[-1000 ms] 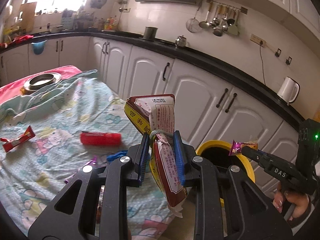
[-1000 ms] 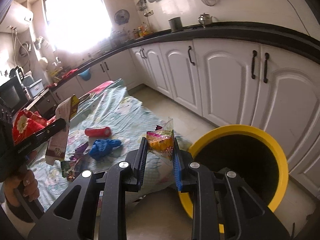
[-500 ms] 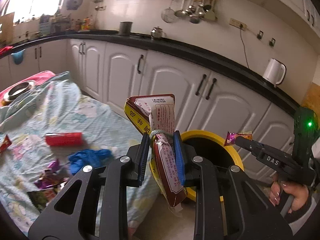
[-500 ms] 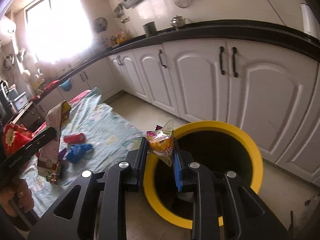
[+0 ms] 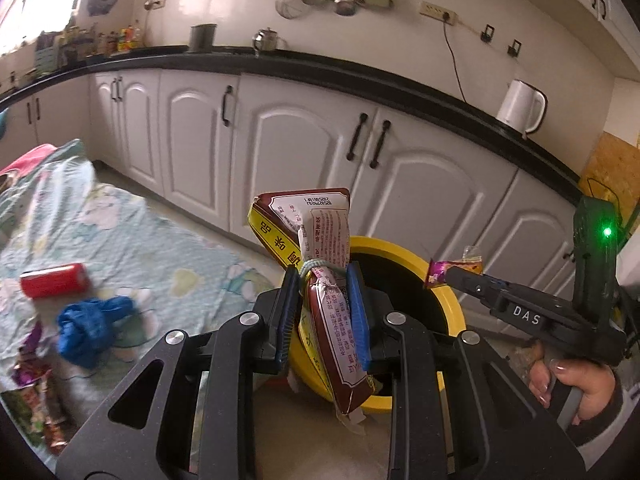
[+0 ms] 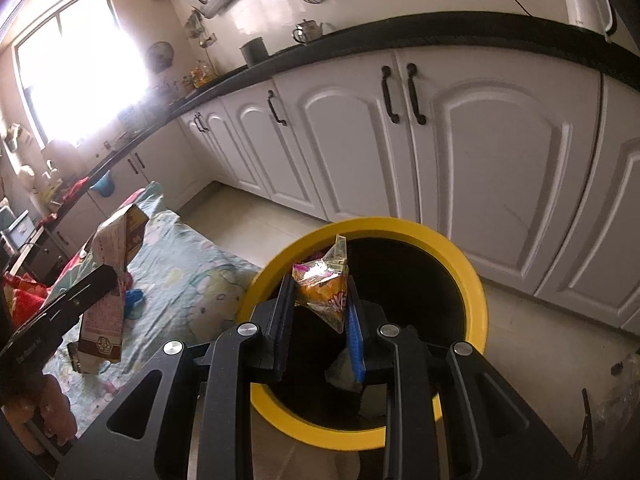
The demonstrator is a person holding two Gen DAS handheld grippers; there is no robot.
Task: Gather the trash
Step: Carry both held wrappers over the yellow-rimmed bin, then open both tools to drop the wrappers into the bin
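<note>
Grippers over yellow bin, each clamped on trash.

Left gripper point(image 5: 323, 312), lower centre, pinched on tall red-and-yellow snack bag point(image 5: 320, 276) tied with a band; right gripper point(image 6: 318, 312), lower centre, pinched on small orange wrapper point(image 6: 326, 290) above yellow bin point(image 6: 476, 300). Beyond at left, patterned cloth point(image 5: 160, 252) bearing red can point(image 5: 54, 280), blue crumple point(image 5: 90, 326), wrappers point(image 5: 36, 392). Farthest, white cabinets point(image 5: 304, 156), kettle point(image 5: 520, 106).

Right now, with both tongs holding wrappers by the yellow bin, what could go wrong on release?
1. The tied brown snack bag in the left tongs hangs near the yellow bin rim; released here, it may catch the edge or land on the floor.
2. The small orange wrapper in the right tongs is light and may flutter off course.
</note>
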